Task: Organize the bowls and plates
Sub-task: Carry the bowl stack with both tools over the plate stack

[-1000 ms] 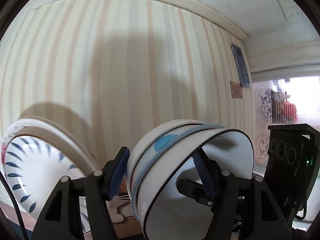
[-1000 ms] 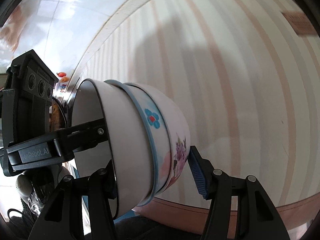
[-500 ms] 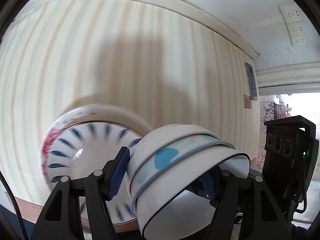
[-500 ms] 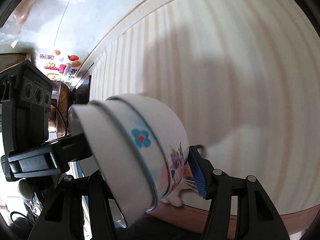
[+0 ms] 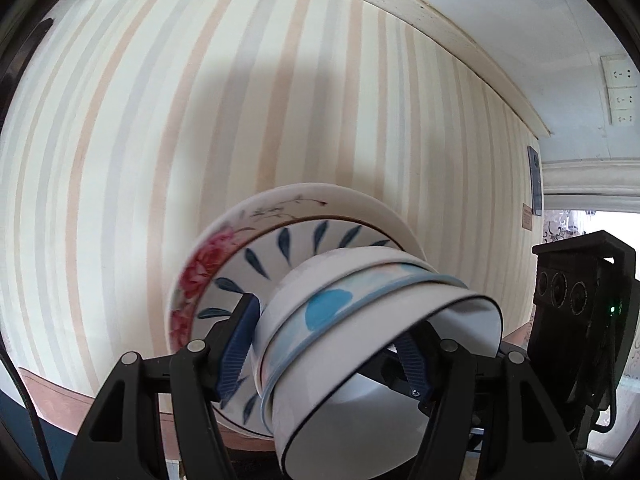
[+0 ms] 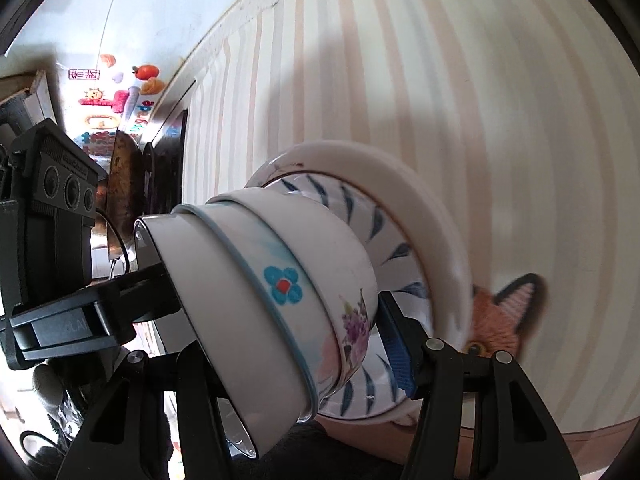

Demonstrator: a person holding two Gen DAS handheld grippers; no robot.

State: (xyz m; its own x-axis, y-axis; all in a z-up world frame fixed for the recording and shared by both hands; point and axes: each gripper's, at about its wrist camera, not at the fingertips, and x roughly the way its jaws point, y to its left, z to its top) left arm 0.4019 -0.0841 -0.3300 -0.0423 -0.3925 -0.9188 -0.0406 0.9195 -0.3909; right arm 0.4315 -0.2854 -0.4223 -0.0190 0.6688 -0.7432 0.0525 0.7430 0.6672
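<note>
A nested stack of white bowls with blue and floral marks is held between both grippers, tilted on its side. My left gripper is shut on the stack's rim and wall; it also shows in the right wrist view. My right gripper is shut on the same stack from the other side. Behind the bowls stand stacked plates: one with blue leaf marks in front of a larger rose-patterned plate, leaning by the wall. The bowls' base is close to the plates; contact cannot be told.
A striped wallpaper wall fills the background. A fox patch or sticker sits on the wall behind the plates. A pinkish ledge runs along the bottom. A dark pan hangs at the left in the right wrist view.
Both grippers have swung with the bowl stack toward the plates; the plates have moved from the left edge to right behind the bowls. The grip has not changed.
</note>
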